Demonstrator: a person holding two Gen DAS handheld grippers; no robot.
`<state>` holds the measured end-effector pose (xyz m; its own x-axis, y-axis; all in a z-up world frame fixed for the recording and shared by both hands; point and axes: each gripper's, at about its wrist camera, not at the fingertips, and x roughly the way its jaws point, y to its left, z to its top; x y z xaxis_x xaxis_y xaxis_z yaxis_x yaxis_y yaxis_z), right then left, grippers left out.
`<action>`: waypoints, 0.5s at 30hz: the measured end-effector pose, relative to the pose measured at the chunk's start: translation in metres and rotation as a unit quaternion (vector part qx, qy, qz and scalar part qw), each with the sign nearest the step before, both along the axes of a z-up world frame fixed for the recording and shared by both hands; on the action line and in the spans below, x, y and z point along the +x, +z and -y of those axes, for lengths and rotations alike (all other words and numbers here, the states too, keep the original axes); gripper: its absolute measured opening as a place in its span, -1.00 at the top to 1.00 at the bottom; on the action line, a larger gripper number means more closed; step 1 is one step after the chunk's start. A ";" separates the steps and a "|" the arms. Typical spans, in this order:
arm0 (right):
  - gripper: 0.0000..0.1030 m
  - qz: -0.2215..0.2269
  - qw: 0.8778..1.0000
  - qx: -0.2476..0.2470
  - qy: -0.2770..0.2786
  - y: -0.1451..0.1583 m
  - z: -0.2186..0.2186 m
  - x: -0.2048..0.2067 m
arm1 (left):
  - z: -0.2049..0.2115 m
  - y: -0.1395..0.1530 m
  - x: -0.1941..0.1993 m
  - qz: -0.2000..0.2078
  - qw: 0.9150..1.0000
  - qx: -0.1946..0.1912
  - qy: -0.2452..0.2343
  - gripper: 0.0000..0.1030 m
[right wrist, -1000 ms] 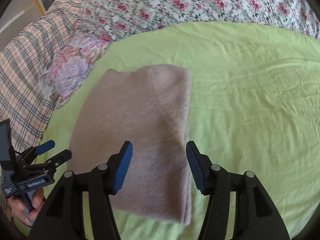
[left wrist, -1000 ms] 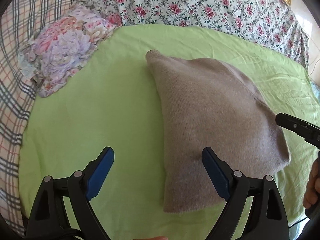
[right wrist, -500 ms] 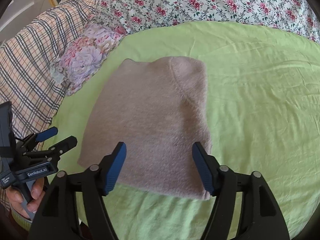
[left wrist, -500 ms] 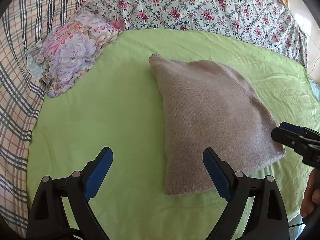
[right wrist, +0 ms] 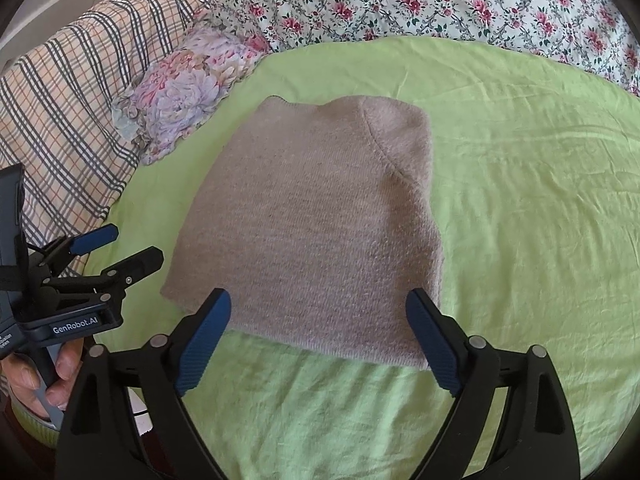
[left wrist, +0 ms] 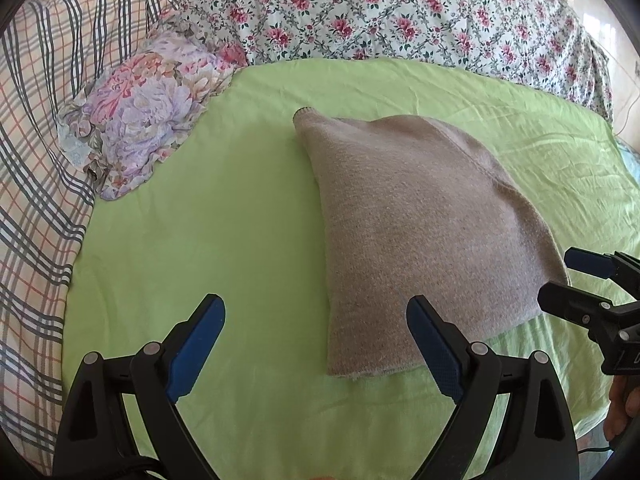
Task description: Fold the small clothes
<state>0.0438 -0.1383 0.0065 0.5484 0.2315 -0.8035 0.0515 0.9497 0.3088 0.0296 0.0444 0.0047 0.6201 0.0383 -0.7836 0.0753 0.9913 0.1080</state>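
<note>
While folded, sweater [right wrist: 312, 220] fronts gripper [right wrist: 318, 340].

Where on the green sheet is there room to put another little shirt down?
Bare light-green sheet lies right of the folded beige knitted garment, up to the rose-print bedding. More lies left of it, below the purple flowered cushion. Nearest you, both open grippers crowd the edge.

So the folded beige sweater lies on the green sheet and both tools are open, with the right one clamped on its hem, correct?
Not quite. The right tool is open but grips nothing: the right wrist view shows it clear of the beige sweater, which lies on the green sheet. The left tool is open too.
</note>
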 end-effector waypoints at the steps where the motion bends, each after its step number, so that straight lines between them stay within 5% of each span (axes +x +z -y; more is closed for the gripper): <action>1: -0.80 0.001 1.000 -0.002 0.002 0.000 -0.001 -0.001 | 0.000 0.000 -0.001 0.002 1.000 0.002 0.000 -0.81; 15: -0.88 0.007 0.999 -0.021 0.025 0.002 -0.010 -0.012 | 0.002 0.003 -0.010 0.011 1.000 0.014 -0.007 -0.81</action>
<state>0.0314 -0.1283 0.0088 0.5487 0.2243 -0.8054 0.0003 0.9633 0.2685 0.0197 0.0421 0.0073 0.6386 0.0510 -0.7679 0.0869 0.9866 0.1378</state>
